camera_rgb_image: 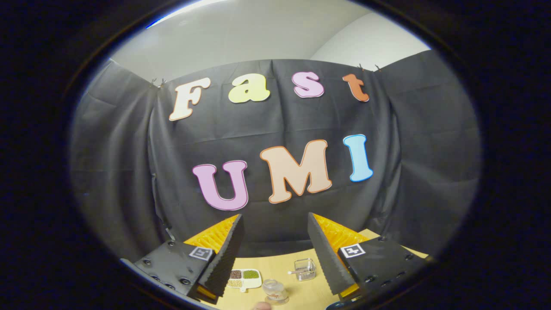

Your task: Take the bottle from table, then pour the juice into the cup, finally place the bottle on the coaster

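My gripper [274,217] is open, held high over the table and facing the booth's black wall, with nothing between its fingers. Far below, between the fingers, a small clear glass cup [275,290] stands on the light wooden table [280,262]. A rounded pinkish top [261,306] pokes in just before the cup; I cannot tell whether it is the bottle. Below the right finger, a sliver of something blue [338,306] lies on the table, too cut off to identify.
A white divided dish [244,277] holding brown and green grains lies by the left finger. A small clear box [304,269] sits by the right finger. The black cloth wall rises right behind the table's far edge.
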Available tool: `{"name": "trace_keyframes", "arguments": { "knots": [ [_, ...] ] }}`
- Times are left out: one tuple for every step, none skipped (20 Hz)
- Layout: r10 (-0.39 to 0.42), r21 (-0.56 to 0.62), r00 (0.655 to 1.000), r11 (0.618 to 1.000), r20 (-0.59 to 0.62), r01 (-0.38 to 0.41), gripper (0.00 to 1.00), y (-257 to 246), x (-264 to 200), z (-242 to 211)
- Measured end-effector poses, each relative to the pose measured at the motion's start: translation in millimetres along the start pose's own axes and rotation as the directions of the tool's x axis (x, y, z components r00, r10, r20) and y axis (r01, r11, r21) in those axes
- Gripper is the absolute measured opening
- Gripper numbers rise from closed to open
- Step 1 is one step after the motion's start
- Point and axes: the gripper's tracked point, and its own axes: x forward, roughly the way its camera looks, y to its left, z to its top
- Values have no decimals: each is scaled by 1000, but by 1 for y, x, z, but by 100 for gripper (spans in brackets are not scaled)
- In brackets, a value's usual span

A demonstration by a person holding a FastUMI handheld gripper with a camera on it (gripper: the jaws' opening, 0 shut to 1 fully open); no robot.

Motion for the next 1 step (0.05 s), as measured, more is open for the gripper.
{"name": "trace_keyframes", "arguments": {
  "knots": [
    [11, -3, 1000, 1000, 5, -11, 91, 1, -2, 1]
  ]
}}
